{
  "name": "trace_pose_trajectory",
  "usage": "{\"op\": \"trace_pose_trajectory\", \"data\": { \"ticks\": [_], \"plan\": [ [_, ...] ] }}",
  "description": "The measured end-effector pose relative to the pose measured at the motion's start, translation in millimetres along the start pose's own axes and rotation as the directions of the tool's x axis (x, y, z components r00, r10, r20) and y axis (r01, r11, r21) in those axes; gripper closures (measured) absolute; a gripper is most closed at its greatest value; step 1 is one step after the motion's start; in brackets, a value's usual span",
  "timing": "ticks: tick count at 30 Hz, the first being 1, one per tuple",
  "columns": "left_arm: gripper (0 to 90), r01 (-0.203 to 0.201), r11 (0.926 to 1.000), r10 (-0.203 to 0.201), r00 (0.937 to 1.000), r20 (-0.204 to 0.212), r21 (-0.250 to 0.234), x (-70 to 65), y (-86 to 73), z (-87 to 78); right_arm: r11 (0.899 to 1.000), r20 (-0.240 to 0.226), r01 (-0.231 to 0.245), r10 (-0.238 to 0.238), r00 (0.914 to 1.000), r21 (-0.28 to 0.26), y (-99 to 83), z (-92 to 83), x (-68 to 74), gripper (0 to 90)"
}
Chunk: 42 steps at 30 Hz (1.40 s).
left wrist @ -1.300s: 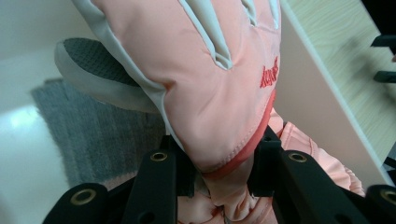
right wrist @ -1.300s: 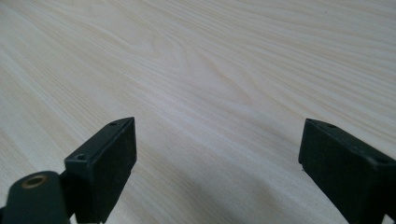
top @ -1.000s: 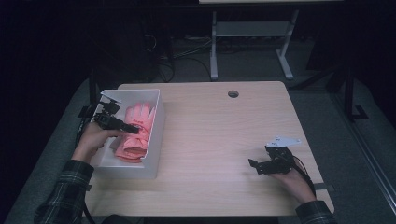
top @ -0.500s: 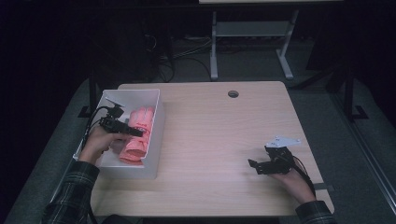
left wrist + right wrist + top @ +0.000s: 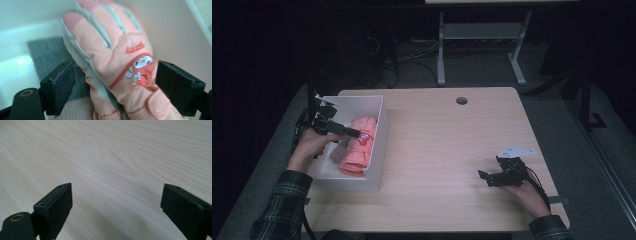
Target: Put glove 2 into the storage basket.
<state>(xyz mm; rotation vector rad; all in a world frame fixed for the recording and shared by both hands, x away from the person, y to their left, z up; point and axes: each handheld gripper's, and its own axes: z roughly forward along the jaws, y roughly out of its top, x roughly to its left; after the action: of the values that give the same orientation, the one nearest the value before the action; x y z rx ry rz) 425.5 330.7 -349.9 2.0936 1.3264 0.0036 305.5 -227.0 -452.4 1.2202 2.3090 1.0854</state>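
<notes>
We see the pink glove (image 5: 112,62) lying in the white bin (image 5: 379,150), left gripper (image 5: 354,133) just opened over it, jaws apart, right gripper (image 5: 484,177) spread wide on the bench (image 5: 447,140), well right of the bin

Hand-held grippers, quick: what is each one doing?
Left hand-held gripper: jaws just opened, open around the pink padded fabric glove, not gripping.
Right hand-held gripper: open, empty, above the pale wooden table.
</notes>
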Motion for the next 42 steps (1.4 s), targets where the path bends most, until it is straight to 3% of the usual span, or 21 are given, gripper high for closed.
{"op": "trace_pose_trajectory", "data": {
  "ticks": [9, 19, 20, 21, 24, 26, 27, 30, 42],
  "plan": [
    [15.1, -0.089, 0.9924, 0.089, 0.9960, -0.006, -0.085, -25.7, 18.0, -24.4, 1.000, -0.005, -0.004, 0.004, 1.0000, 0.004, -1.9, 0.7, -1.8, 10.1],
    [15.0, -0.187, 0.9674, 0.191, 0.9815, 0.010, -0.171, -76.3, 29.3, -21.9, 1.000, -0.004, -0.001, 0.001, 1.0000, 0.007, -1.2, 0.7, -1.4, 10.0],
    [15.0, -0.187, 0.9674, 0.191, 0.9815, 0.010, -0.171, -76.3, 29.3, -21.9, 1.000, -0.003, -0.002, 0.002, 1.0000, 0.006, -1.3, 0.5, -1.1, 10.0],
    [15.0, -0.205, 0.9617, 0.212, 0.9771, 0.020, -0.182, -88.8, 29.8, -18.4, 1.000, -0.002, -0.001, 0.001, 1.0000, 0.007, -1.4, 0.4, -1.2, 10.0],
    [15.1, -0.230, 0.9526, 0.241, 0.9699, 0.034, -0.200, -107.0, 29.6, -12.3, 1.000, -0.001, -0.002, 0.002, 1.0000, 0.007, -1.3, 0.7, -0.9, 10.0],
    [15.0, -0.236, 0.9505, 0.249, 0.9675, 0.042, -0.202, -112.8, 29.4, -9.8, 1.000, -0.001, 0.001, -0.001, 1.0000, 0.007, -1.2, 0.5, -1.0, 10.0],
    [15.1, -0.246, 0.9461, 0.262, 0.9637, 0.051, -0.211, -124.1, 28.8, -4.7, 1.000, 0.000, 0.003, -0.003, 1.0000, 0.007, -1.2, 0.4, -0.8, 10.0],
    [15.1, -0.272, 0.9394, 0.290, 0.9549, 0.063, -0.209, -140.7, 27.9, 3.9, 1.000, 0.001, 0.004, -0.004, 1.0000, 0.006, -1.2, 0.4, -0.4, 10.0],
    [15.1, -0.329, 0.9172, 0.352, 0.9339, 0.066, -0.224, -197.9, 10.8, 50.0, 1.000, 0.003, 0.008, -0.008, 1.0000, 0.006, -0.6, -1.1, 1.0, 10.0]
  ]
}}
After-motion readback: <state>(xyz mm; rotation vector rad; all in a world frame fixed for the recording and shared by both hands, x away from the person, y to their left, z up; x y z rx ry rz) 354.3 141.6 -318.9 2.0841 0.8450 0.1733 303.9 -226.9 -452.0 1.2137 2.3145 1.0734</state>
